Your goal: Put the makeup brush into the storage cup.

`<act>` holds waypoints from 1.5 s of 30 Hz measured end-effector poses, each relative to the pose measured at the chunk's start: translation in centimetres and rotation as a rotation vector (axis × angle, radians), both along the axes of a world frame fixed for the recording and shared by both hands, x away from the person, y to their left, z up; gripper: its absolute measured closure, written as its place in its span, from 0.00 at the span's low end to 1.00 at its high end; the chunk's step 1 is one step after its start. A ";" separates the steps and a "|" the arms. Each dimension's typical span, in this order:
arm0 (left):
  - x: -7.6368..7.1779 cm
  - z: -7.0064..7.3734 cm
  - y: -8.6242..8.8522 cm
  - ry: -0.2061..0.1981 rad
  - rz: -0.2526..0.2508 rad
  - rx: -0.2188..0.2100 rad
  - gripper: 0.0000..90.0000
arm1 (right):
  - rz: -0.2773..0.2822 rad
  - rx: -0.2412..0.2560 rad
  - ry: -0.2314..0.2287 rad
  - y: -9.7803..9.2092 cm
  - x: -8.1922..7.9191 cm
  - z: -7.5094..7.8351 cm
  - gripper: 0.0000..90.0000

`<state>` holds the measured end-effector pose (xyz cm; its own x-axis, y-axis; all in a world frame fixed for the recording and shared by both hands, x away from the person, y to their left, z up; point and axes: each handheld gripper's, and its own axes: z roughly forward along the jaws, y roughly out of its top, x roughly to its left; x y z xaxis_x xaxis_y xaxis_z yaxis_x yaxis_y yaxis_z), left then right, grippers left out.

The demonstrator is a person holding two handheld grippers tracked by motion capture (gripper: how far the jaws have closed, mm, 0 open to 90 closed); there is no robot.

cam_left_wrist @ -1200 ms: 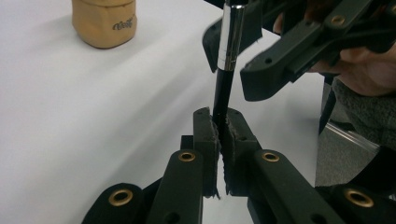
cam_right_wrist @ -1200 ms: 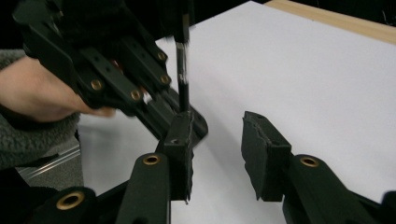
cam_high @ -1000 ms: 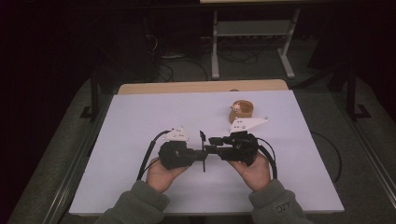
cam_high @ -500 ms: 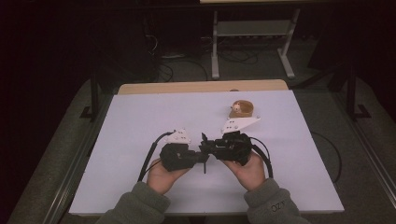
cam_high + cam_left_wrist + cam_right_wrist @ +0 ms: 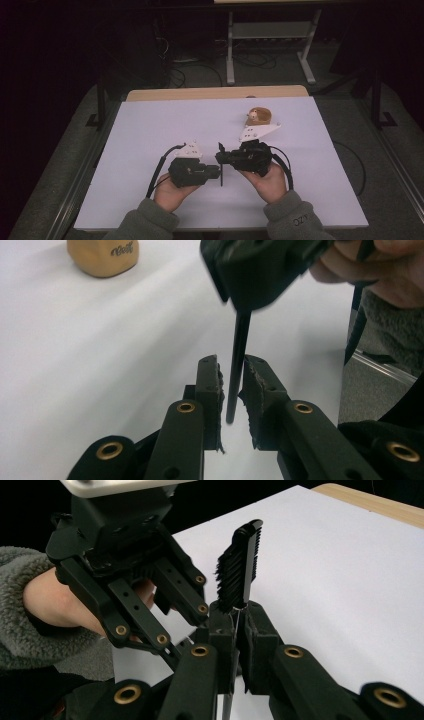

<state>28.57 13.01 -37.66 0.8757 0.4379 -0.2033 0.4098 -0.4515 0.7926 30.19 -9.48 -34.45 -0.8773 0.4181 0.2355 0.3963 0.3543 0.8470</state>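
Right tool [image 5: 235,630] clamps a slim black brush [image 5: 240,565], bristles up; left tool [image 5: 231,390] seemingly unclenched around its handle.

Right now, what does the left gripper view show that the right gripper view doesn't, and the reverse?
Left gripper view: a rounded tan block with dark lettering far back, and the left gripper with its jaws flanking the thin black brush handle, a narrow gap showing. Right gripper view: the black bristle head, with the right gripper shut on the handle just below it. Both: the white table, that brush and the opposite gripper.
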 end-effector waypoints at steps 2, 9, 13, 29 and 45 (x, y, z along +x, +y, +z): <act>-0.2 0.0 0.4 -0.002 0.007 0.003 0.86 | -0.001 -0.001 -0.002 0.0 0.0 0.0 0.93; -0.9 -0.3 1.7 -0.006 0.038 -0.003 0.84 | -0.008 -0.011 0.000 -0.2 0.1 0.0 0.93; -1.5 -0.5 2.4 -0.019 0.047 0.006 0.83 | -0.014 -0.020 0.000 -0.3 0.2 0.0 0.93; -2.6 -1.2 4.6 -0.049 0.074 0.034 0.78 | -0.067 -0.041 0.003 -2.8 1.3 1.2 0.93; -3.1 -0.9 7.2 -0.063 0.129 0.035 0.72 | -0.136 -0.114 -0.004 -5.4 4.2 3.7 0.93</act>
